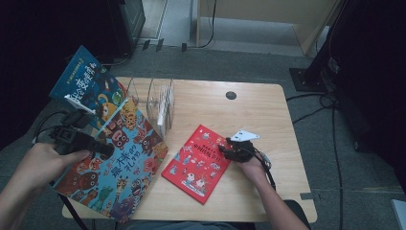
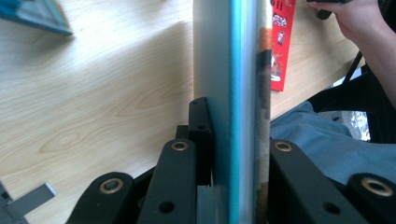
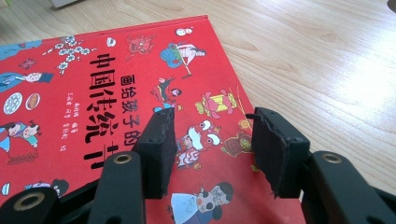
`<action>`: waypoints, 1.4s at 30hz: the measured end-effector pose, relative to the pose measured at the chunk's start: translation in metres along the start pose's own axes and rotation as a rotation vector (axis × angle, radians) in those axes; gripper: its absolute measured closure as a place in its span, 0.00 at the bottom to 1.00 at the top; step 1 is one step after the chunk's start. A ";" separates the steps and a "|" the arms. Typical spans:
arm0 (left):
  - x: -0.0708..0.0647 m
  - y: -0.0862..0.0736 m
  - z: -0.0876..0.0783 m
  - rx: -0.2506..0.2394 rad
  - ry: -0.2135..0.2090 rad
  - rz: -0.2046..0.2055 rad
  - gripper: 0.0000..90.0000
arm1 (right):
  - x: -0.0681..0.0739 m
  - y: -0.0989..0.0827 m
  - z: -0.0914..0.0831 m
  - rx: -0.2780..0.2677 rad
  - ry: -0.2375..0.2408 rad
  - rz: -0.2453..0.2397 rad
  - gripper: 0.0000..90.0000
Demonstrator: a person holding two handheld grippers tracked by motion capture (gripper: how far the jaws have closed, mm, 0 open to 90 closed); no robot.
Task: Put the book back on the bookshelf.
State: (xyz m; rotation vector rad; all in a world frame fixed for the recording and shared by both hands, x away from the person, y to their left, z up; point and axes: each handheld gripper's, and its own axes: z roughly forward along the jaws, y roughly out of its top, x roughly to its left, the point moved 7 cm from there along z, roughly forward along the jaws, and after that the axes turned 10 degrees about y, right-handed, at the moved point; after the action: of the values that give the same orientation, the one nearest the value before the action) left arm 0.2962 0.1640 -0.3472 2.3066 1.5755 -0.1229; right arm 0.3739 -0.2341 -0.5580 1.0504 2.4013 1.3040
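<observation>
Wooden desk [image 1: 268,115], dim room. My left tongs [image 1: 98,147] pinch the big animal book [image 1: 117,163] at the near-left edge; the wire rack [image 1: 160,103] lies just far-right. Right tongs [image 3: 212,156] spread over the red book [image 1: 196,163].

I'm looking at an office or lab corner: a wooden desk [image 1: 268,110], grey carpet [image 1: 249,62], loose cables [image 1: 330,120], dark equipment stands [image 1: 316,67].
</observation>
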 end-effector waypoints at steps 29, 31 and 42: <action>0.078 0.000 -0.039 -0.095 0.061 -0.217 0.90 | 0.000 0.000 0.001 -0.001 0.000 -0.007 0.56; 0.084 0.000 -0.043 -0.102 0.070 -0.234 0.90 | 0.000 0.000 0.001 -0.001 0.002 -0.007 0.56; 0.104 0.014 -0.052 -0.130 0.088 -0.294 0.90 | 0.000 0.001 0.002 -0.002 0.002 -0.008 0.56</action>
State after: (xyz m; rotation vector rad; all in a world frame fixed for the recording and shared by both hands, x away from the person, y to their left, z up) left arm 0.3421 0.2691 -0.3231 1.9962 1.9001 0.0109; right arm 0.3750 -0.2326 -0.5582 1.0389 2.4029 1.3055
